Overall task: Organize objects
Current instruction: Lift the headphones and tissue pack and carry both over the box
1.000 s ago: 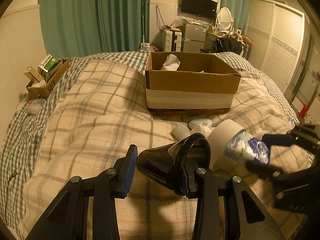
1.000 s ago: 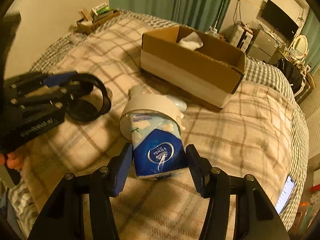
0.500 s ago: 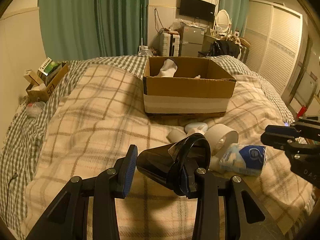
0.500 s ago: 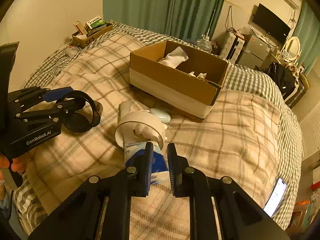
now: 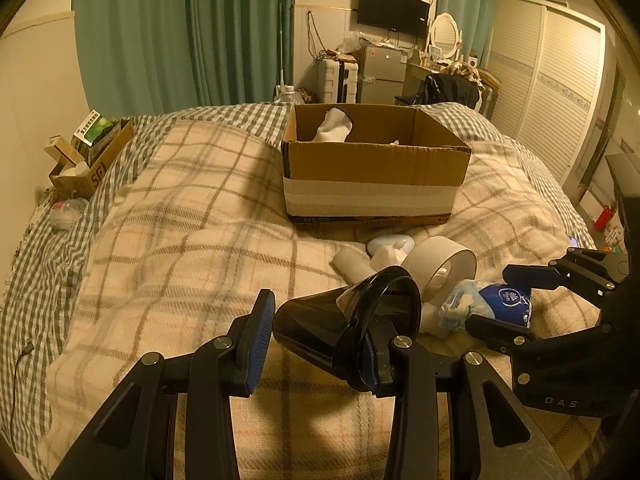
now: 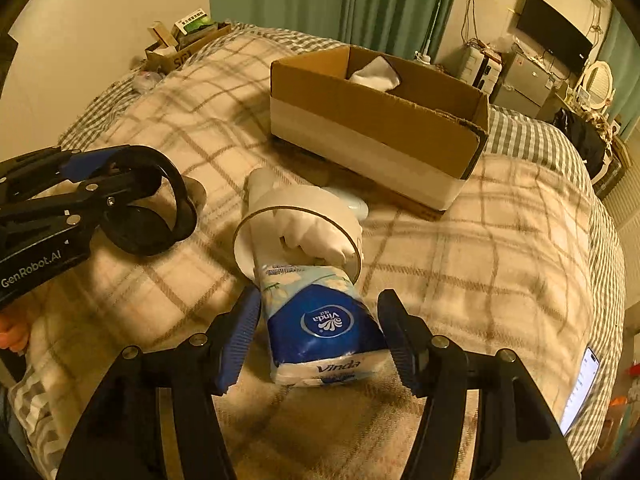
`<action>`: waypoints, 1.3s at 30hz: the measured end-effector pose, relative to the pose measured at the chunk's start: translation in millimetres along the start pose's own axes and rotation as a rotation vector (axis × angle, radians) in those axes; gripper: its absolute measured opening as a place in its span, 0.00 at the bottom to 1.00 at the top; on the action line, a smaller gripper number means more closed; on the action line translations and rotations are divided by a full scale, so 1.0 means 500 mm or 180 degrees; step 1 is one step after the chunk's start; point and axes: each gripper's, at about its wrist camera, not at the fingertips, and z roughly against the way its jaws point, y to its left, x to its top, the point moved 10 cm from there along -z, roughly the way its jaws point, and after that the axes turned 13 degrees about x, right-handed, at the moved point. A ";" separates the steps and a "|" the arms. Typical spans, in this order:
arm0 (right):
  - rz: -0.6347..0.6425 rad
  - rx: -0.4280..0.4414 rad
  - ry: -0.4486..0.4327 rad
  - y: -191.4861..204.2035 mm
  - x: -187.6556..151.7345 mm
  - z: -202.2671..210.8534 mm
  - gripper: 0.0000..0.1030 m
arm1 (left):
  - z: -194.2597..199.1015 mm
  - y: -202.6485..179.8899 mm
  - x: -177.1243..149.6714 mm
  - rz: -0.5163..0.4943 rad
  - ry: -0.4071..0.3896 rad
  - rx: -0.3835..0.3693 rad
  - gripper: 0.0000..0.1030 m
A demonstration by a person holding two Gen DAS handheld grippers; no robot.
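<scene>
The tissue pack [image 6: 320, 328] is lying on the bed [image 6: 480, 248], on the near side of the cardboard box [image 6: 376, 128], its long axis running straight out from the right gripper [image 6: 318, 338]. That gripper's jaws are standing wide open on either side of the pack, gripping nothing. The left gripper [image 5: 316, 344], farther from the pack, is straddling a black funnel-shaped cup [image 5: 320, 328] with its jaws open too.
</scene>
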 end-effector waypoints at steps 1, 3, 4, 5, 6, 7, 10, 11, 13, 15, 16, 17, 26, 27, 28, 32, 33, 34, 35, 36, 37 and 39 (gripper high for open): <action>0.0004 0.0003 0.0007 0.001 -0.001 0.000 0.59 | 0.000 0.000 0.000 0.0000 -0.0001 -0.0002 0.38; 0.0045 -0.0023 0.0033 0.003 -0.002 0.000 0.56 | 0.001 0.001 0.000 0.0003 -0.0006 -0.0014 0.38; 0.0066 -0.0048 0.0048 0.004 -0.003 -0.001 0.56 | 0.001 0.001 0.000 0.0004 -0.0007 -0.0018 0.38; 0.0086 -0.0059 0.0059 0.006 -0.004 -0.001 0.55 | 0.003 -0.001 -0.001 0.0001 -0.0008 -0.0020 0.38; 0.0109 -0.0077 0.0067 0.007 -0.005 -0.001 0.54 | 0.005 -0.001 -0.001 -0.0001 -0.0007 -0.0021 0.38; 0.0125 -0.0095 0.0071 0.008 -0.005 -0.001 0.54 | 0.006 -0.001 -0.002 -0.0001 -0.0004 -0.0022 0.38; 0.0143 -0.0125 0.0084 0.011 -0.006 0.000 0.52 | 0.009 0.000 -0.002 0.0006 -0.0001 -0.0030 0.38; 0.0146 -0.0121 0.0090 0.012 -0.006 0.002 0.52 | 0.010 -0.001 -0.002 0.0007 -0.0004 -0.0031 0.38; 0.0127 -0.0093 0.0069 0.014 -0.004 0.009 0.50 | 0.012 -0.001 -0.001 0.0010 -0.0005 -0.0034 0.38; 0.0112 -0.0054 0.0010 0.017 0.000 0.024 0.49 | 0.013 -0.002 0.000 0.0016 -0.0001 -0.0041 0.38; 0.0107 -0.0040 -0.0026 0.018 0.003 0.033 0.48 | 0.013 -0.003 0.000 0.0022 0.0007 -0.0062 0.38; 0.0106 -0.0040 -0.0050 0.018 0.006 0.039 0.48 | 0.015 -0.004 0.000 0.0026 0.0015 -0.0078 0.38; 0.0152 -0.0174 -0.0354 0.001 0.068 0.130 0.47 | 0.032 -0.007 0.050 0.0046 -0.0026 -0.0138 0.38; 0.0165 -0.0180 -0.0388 -0.002 0.083 0.144 0.47 | 0.035 -0.005 0.063 0.0034 -0.0057 -0.0112 0.38; 0.0178 -0.0206 -0.0430 -0.006 0.099 0.157 0.47 | 0.040 -0.005 0.077 0.0008 -0.0101 -0.0084 0.38; 0.0266 -0.0359 -0.0611 -0.020 0.171 0.217 0.47 | 0.059 -0.010 0.153 -0.0070 -0.0233 -0.0095 0.38; 0.0298 -0.0393 -0.0658 -0.023 0.192 0.231 0.47 | 0.063 -0.011 0.175 -0.0081 -0.0267 -0.0103 0.38; 0.0321 -0.0434 -0.0701 -0.027 0.212 0.244 0.47 | 0.067 -0.013 0.200 -0.0094 -0.0312 -0.0100 0.38; 0.0345 -0.0474 -0.0732 -0.034 0.235 0.256 0.47 | 0.070 -0.014 0.219 -0.0106 -0.0347 -0.0096 0.38; 0.0352 -0.0485 -0.0752 -0.038 0.252 0.264 0.47 | 0.072 -0.016 0.243 -0.0121 -0.0384 -0.0090 0.38; 0.0346 -0.0480 -0.0773 -0.046 0.271 0.271 0.47 | 0.072 -0.017 0.266 -0.0126 -0.0411 -0.0086 0.38; 0.0351 -0.0464 -0.0808 -0.061 0.311 0.280 0.47 | 0.072 -0.019 0.317 -0.0136 -0.0473 -0.0083 0.38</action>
